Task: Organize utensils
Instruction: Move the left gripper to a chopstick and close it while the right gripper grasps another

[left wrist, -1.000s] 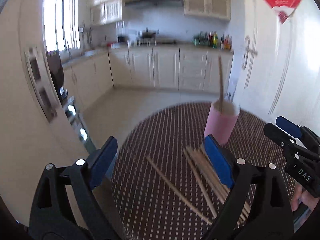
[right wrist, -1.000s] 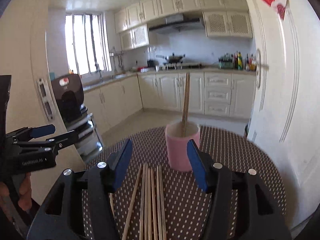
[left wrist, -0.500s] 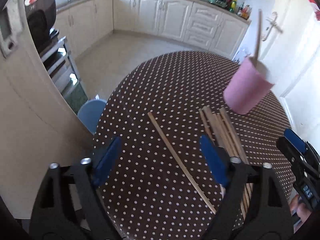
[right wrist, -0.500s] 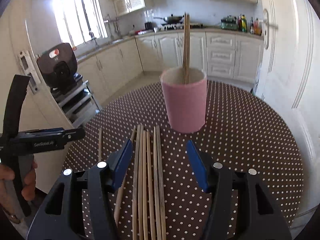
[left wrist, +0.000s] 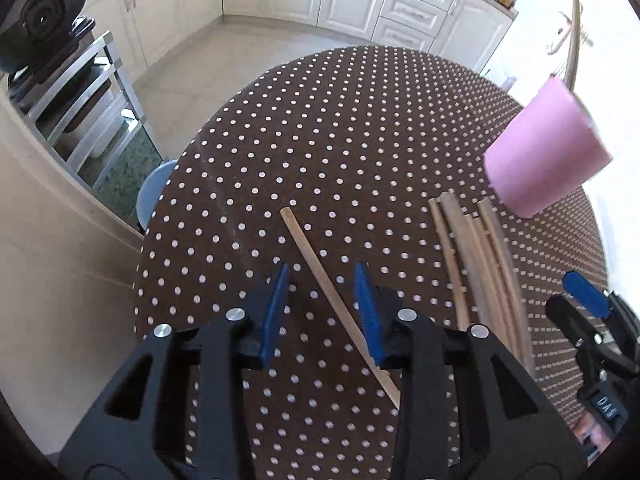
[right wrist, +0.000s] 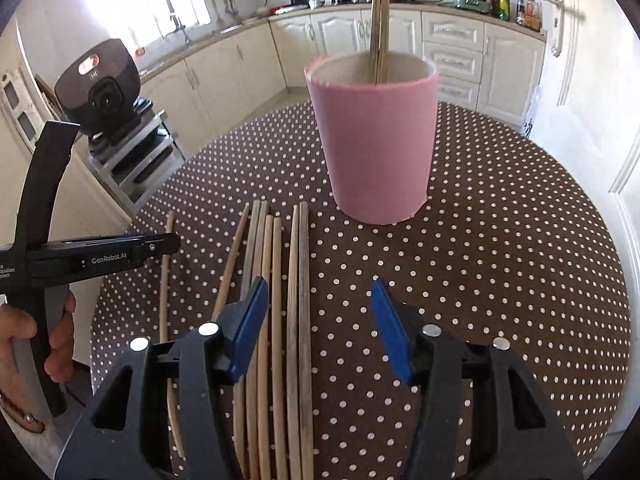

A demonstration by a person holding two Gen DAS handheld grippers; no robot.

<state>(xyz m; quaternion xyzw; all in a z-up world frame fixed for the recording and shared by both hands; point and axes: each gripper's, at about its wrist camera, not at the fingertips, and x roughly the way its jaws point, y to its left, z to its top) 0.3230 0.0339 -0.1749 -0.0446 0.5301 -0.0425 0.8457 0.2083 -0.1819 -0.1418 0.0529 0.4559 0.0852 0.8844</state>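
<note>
A pink cup (right wrist: 374,136) stands on the brown dotted round table (right wrist: 500,248) with chopsticks (right wrist: 378,20) upright in it; it also shows in the left wrist view (left wrist: 548,152). Several wooden chopsticks (right wrist: 280,288) lie in a bundle in front of the cup, also in the left wrist view (left wrist: 480,264). One single chopstick (left wrist: 320,276) lies apart to the left. My left gripper (left wrist: 322,308) is open, its jaws straddling that single chopstick from above. My right gripper (right wrist: 318,320) is open and empty above the bundle.
A black appliance (right wrist: 98,84) sits on a metal rack (left wrist: 80,108) left of the table. A blue stool (left wrist: 154,188) stands by the table's left edge. White kitchen cabinets (right wrist: 452,52) line the back, and a white door (right wrist: 580,60) stands at the right.
My left gripper has tilted down, dropped toward the table and narrowed its jaws around the single chopstick. My right gripper has moved closer to the cup and lower over the bundle.
</note>
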